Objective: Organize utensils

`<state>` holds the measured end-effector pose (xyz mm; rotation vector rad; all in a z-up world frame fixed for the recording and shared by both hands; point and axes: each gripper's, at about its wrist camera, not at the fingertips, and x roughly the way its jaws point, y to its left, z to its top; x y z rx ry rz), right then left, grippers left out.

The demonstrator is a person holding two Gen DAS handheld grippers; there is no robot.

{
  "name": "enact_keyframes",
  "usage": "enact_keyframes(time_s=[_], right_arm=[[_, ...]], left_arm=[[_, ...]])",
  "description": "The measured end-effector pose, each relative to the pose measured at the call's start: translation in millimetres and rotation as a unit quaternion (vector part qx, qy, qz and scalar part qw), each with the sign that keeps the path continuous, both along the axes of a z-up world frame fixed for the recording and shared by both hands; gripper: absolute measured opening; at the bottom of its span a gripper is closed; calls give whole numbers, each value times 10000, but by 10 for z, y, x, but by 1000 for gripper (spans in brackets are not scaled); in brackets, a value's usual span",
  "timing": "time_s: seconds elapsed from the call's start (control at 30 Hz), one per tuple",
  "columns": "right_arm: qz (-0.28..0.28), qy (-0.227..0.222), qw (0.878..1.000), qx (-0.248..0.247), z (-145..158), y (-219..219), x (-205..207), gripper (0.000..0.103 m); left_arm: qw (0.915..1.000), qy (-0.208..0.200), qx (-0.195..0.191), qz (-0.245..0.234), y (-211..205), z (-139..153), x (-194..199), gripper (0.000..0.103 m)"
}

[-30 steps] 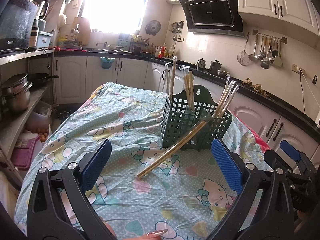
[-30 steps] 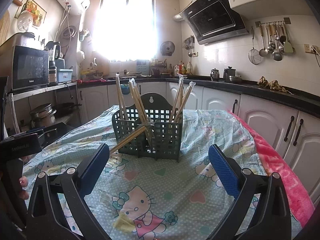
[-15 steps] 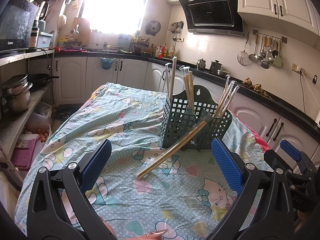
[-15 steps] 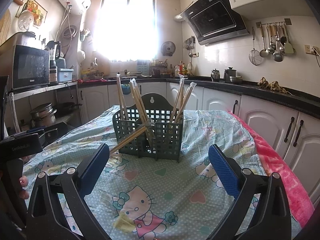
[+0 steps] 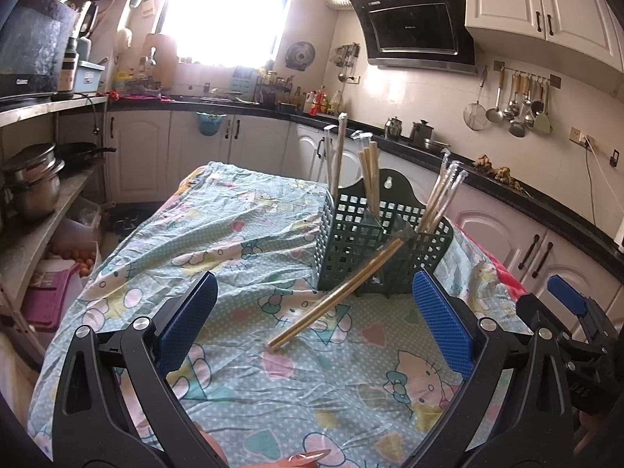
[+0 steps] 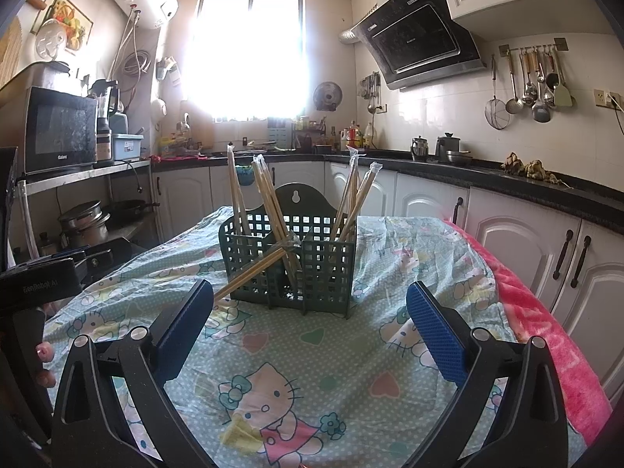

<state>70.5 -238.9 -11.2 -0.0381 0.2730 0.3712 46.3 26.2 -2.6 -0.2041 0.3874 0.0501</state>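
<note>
A dark green caddy (image 5: 351,234) with grid walls stands upright on a table (image 5: 253,370) covered by a cartoon-cat cloth, its tall hanging tab at the back as the right wrist view shows it. Wrapped chopsticks (image 6: 238,191) stand nearly upright in its compartments, fanning slightly outward toward their top ends. One loose pair of chopsticks (image 5: 335,300) lies slanted: its upper end leans against the front of the caddy near the middle divider, and its long axis runs down and away from the caddy until the lower end rests on the cloth, pointing toward the left gripper (image 5: 316,327). That gripper hangs low over the cloth with its blue pads spread wide and nothing between them, the lower chopstick end lying in front of the gap. The right gripper (image 6: 312,327) faces the caddy front, likewise spread wide and holding nothing
</note>
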Motion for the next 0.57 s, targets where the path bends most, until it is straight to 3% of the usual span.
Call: enact_keyframes(time_s=[0.2, 0.37, 0.47, 0.57], right_arm=[[-128, 0, 9999, -11, 18, -66, 35, 97], [-408, 244, 9988, 61, 49, -244, 206, 96], [-712, 638, 9954, 43, 69, -452, 516, 96], [-991, 1666, 9809, -136, -87, -712, 1102, 96]], left_arm=[[9996, 158, -8, 224, 59, 5, 51, 92], [9980, 377, -186, 481, 441, 112, 275, 92], [9937, 895, -109, 670, 796, 120, 697, 92], [9832, 1602, 92, 872, 1073, -57, 1274, 92]])
